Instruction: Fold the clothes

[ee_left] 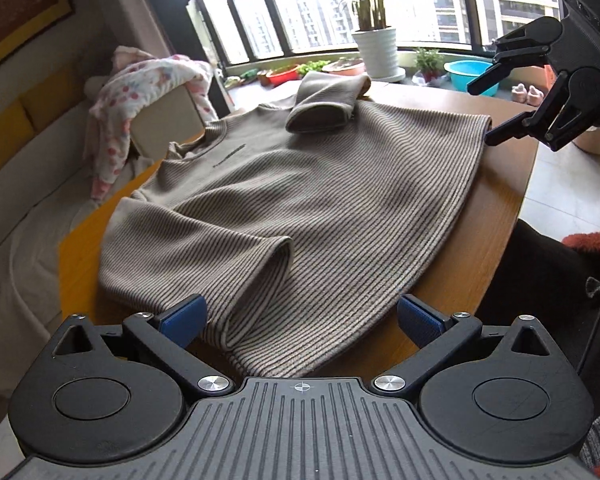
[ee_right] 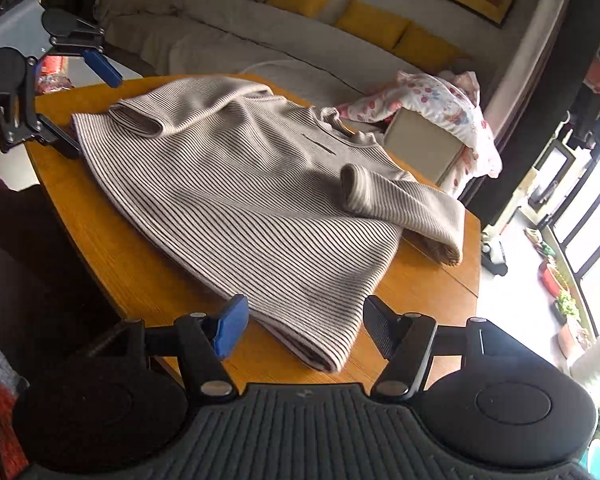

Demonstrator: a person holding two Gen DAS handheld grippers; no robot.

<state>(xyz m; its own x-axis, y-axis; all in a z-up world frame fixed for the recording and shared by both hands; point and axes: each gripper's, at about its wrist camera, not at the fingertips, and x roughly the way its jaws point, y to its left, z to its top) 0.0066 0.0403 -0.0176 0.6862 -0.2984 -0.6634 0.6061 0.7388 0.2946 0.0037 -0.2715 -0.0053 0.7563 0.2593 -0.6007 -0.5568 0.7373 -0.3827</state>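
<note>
A beige sweater with thin dark stripes [ee_left: 300, 184] [ee_right: 236, 184] lies flat on the round wooden table [ee_left: 496, 192] [ee_right: 132, 264], both sleeves laid in over the body. My left gripper [ee_left: 300, 316] is open at one lower hem corner, and the cloth lies between its blue pads without being pinched. It also shows at the far left of the right wrist view, left gripper [ee_right: 84, 106], open by the hem. My right gripper [ee_right: 306, 328] is open astride the other hem corner. Seen from the left wrist, the right gripper [ee_left: 484, 112] hovers open at the sweater's edge.
A chair draped with a floral garment [ee_left: 140, 96] [ee_right: 432, 108] stands behind the table. A sofa with yellow cushions [ee_right: 372, 24] runs along the wall. Potted plants [ee_left: 376, 52] and a blue basin [ee_left: 468, 74] sit by the window. The person's dark legs [ee_left: 548, 280] are at the table edge.
</note>
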